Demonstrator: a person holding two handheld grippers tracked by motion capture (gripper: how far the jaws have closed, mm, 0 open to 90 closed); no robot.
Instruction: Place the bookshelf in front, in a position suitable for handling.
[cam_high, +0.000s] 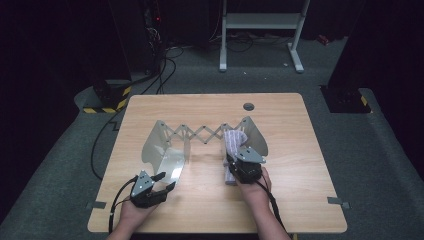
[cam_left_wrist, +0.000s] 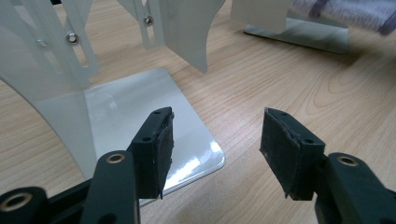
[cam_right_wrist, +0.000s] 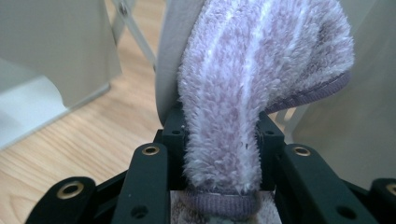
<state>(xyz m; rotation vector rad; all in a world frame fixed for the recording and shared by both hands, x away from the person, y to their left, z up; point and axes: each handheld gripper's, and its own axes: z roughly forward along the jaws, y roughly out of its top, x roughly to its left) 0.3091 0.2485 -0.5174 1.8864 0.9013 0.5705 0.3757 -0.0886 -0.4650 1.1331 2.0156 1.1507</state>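
Fluffy lilac towel (cam_right_wrist: 243, 88) draped over right end of the metal accordion rack (cam_high: 200, 134), mid-table (cam_high: 280, 200). Right gripper (cam_right_wrist: 223, 140) jaws clamped on the towel's hanging fold. Left gripper (cam_left_wrist: 215, 144) near rack's left base plate (cam_left_wrist: 140, 112), jaws apart, nothing between.

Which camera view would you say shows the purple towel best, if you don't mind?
The right gripper view: the purple towel shows close up, fluffy and striped, pinched between the right gripper jaws. The high view shows the towel small, draped at the metal rack's right end. The left gripper view catches a blurred strip at the top right.
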